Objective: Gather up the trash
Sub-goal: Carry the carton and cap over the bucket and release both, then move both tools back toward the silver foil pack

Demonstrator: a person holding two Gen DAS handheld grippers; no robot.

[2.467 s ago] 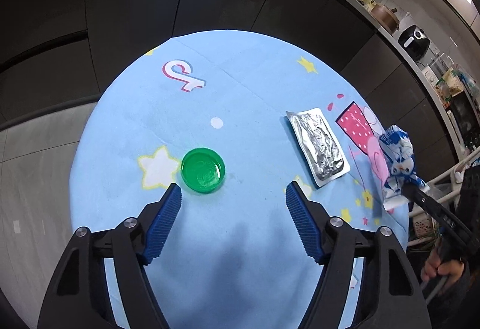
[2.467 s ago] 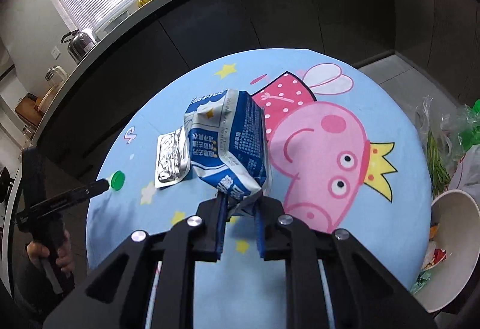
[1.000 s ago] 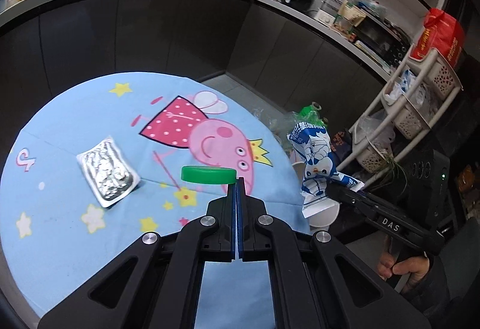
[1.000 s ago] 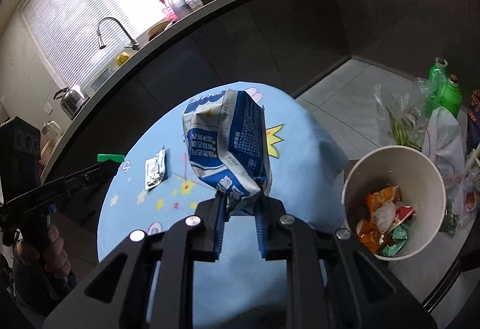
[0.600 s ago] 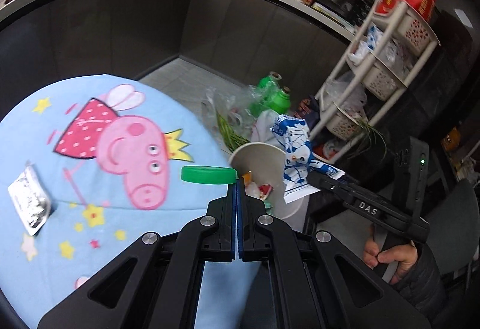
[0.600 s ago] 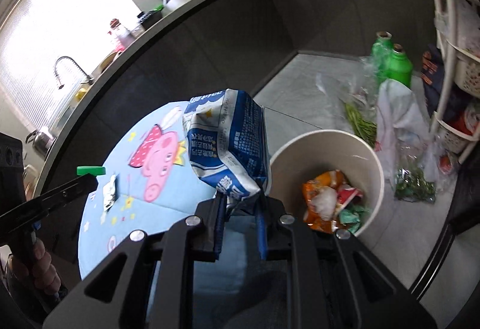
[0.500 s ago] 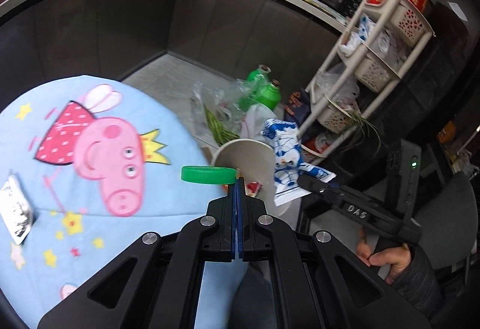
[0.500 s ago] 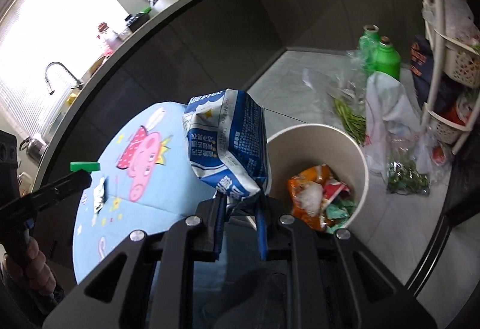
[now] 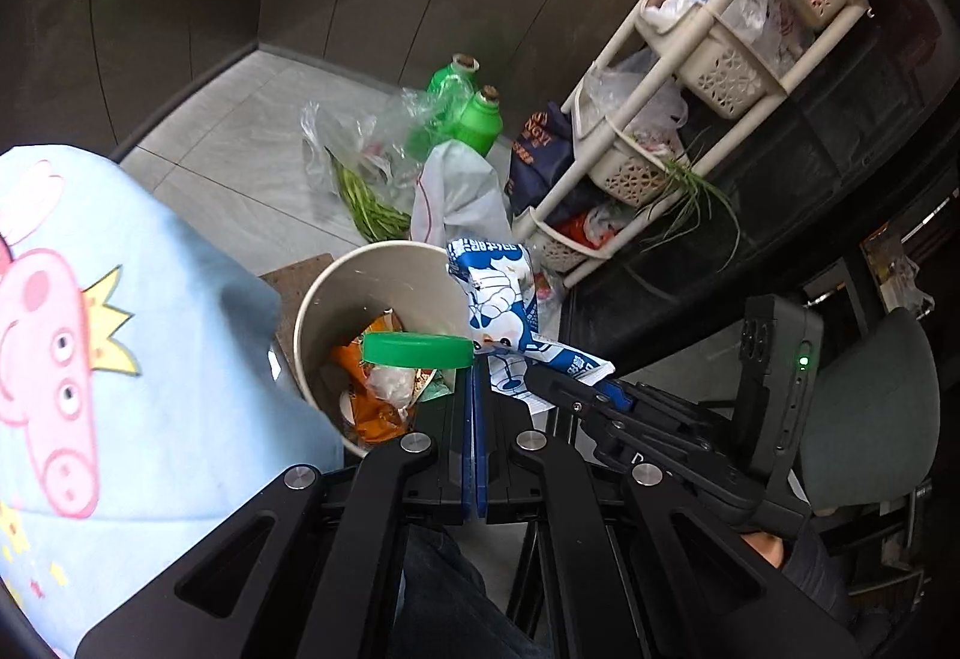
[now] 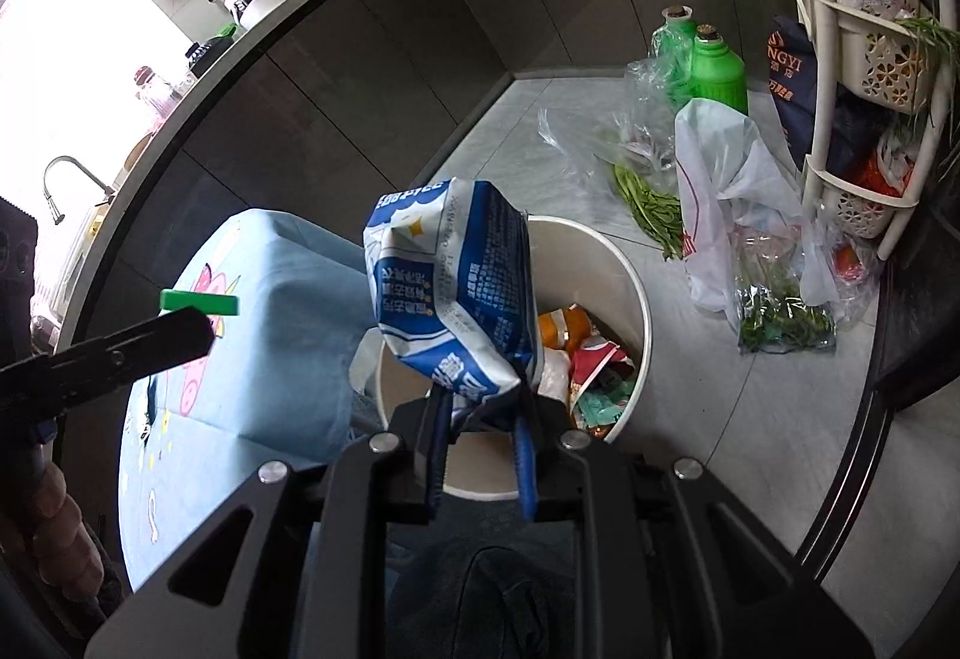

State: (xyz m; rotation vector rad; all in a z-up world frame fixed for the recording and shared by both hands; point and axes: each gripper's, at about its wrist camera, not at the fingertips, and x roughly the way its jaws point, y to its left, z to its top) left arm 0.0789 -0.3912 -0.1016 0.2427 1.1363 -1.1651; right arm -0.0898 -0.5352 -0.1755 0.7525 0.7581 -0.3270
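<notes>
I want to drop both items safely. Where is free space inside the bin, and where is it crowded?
The trash bin is bare along its far inner wall, beside the snack wrappers. The floor beyond is crowded with plastic bags and green bottles.

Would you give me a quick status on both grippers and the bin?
Left gripper shut on green lid. Right gripper shut on blue milk carton. Both over the trash bin. Nothing blocking the drop.

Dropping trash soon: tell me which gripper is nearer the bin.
Right. The right gripper holds the blue milk bag over the bin; the left gripper, clamping the green lid, seems short of its rim beside the table.
</notes>
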